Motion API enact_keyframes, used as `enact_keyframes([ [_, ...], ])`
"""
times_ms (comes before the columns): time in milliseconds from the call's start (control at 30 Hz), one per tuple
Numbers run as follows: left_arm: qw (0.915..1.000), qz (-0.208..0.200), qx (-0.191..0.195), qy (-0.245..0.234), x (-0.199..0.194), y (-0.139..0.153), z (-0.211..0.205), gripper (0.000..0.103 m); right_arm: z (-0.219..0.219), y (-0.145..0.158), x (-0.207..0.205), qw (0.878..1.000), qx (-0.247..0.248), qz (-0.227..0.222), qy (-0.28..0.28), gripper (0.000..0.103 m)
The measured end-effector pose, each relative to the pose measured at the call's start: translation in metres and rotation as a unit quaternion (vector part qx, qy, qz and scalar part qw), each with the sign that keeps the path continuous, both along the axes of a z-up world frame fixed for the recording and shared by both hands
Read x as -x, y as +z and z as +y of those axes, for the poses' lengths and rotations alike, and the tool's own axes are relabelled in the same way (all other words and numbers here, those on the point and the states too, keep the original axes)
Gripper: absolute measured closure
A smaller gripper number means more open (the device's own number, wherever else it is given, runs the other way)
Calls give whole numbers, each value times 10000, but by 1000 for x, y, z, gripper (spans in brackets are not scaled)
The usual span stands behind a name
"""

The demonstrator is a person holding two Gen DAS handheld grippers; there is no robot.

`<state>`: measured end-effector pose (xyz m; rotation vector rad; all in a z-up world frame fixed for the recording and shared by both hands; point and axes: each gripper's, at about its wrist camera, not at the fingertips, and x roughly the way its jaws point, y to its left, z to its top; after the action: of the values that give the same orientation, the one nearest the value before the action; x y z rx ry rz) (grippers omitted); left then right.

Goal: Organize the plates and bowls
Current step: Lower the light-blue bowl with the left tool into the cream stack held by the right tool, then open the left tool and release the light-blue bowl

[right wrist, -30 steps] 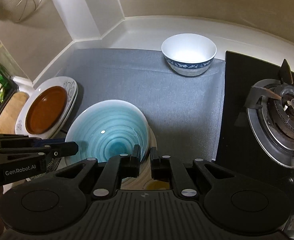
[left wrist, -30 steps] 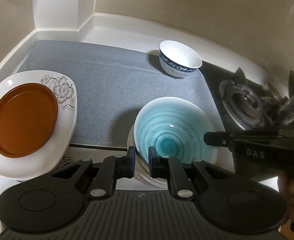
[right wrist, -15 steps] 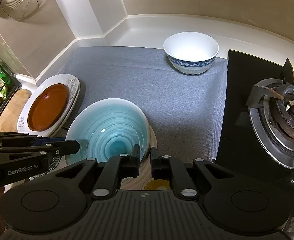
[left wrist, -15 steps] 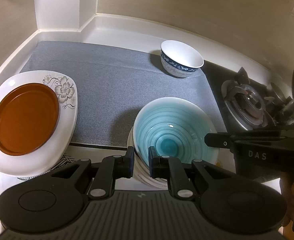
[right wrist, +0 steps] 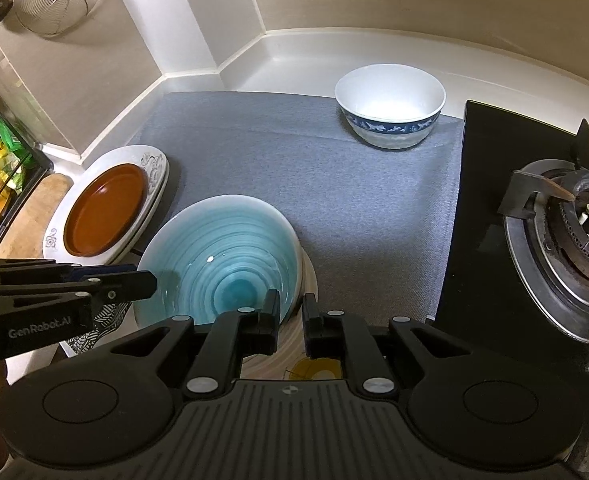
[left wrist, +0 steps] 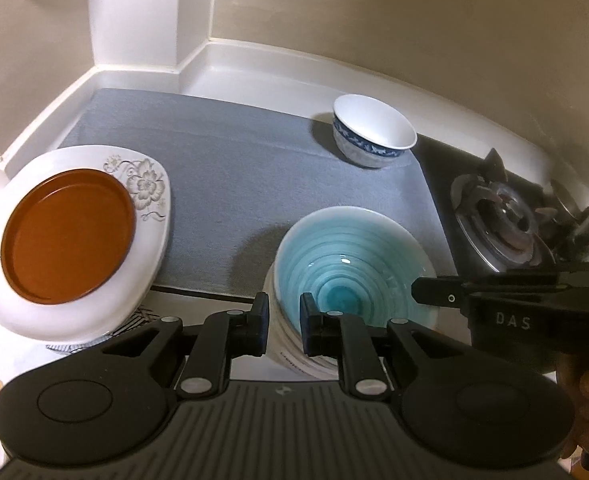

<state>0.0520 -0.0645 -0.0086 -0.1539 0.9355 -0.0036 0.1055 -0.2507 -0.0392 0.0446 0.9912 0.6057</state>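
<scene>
Both grippers pinch the teal bowl (left wrist: 350, 264) at lower centre, left gripper (left wrist: 283, 322) just loosening, right gripper (right wrist: 291, 320) clamped — ease off evenly, keeping it seated on the plates.

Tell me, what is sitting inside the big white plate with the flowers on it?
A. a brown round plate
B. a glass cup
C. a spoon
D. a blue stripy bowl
A: the brown round plate lies flat inside the white flowered plate, while the blue stripy bowl sits apart to its right, on a different plate.
</scene>
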Motion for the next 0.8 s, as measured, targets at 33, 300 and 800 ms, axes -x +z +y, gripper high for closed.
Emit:
enact_keyframes([
  [33, 10000, -8, -1, 31, 2, 0, 1, 86, -1, 0, 0, 10000, -13, -7, 10, 90],
  [300, 9998, -144, 44, 151, 8, 5, 3, 81, -8, 3, 2, 9998, -189, -95, -48, 89],
  [800, 9976, -566, 287, -279, -19, 19, 10, 78, -32, 12, 2, 9961, -523, -288, -650, 88],
])
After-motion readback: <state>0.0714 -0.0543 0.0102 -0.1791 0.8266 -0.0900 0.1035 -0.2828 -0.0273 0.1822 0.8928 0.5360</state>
